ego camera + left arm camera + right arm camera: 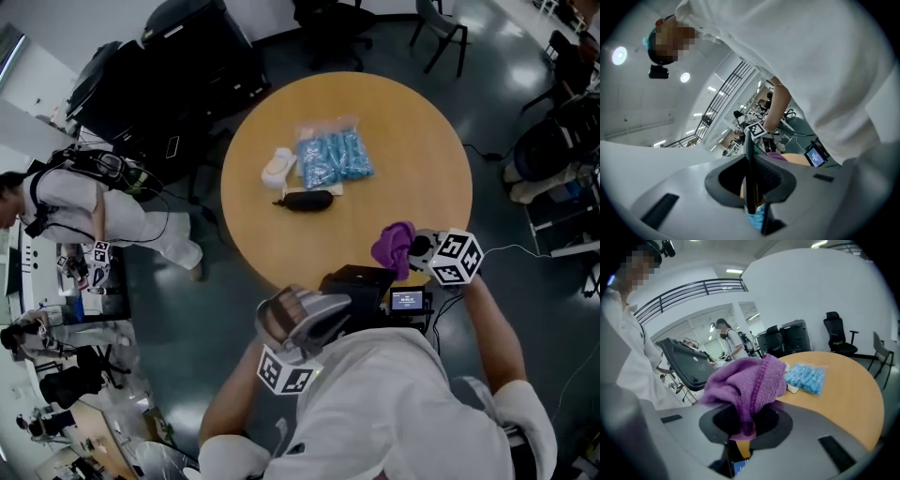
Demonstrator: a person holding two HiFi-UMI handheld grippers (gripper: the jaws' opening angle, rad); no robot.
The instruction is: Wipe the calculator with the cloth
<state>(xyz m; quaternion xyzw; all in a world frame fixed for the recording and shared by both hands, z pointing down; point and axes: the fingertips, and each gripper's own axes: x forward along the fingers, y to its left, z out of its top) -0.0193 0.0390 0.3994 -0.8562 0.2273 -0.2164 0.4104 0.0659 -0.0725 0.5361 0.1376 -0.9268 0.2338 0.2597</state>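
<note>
The left claw point(339, 304) is closed on the calculator point(360, 284). In the left gripper view the calculator point(750, 164) shows edge-on, as a thin dark slab that stands upright between the two jaws, and the left claw point(750, 186) presses it from both sides. In the head view the calculator is in the air at the 6 o'clock rim of the round wooden surface point(412, 150), close before the person's chest.

The right claw point(413, 249) is clamped on the purple cloth point(394, 245). In the right gripper view the knitted cloth point(747, 383) rises in a bunch out of the right claw point(744, 426) and its lower end sits pinched between the jaws. From this view the calculator point(686, 363) is at 9 o'clock of the cloth, tilted, with a flat dark face to the camera. The cloth is just beside it, but I cannot tell if they touch.

Near the middle of the surface lies a clear bag of blue pieces point(335, 156). A white object point(278, 167) lies at 9 o'clock of the bag, and a black pouch point(305, 200) at 7 o'clock of it. A small lit screen point(411, 300) shows at 5 o'clock of the calculator.
</note>
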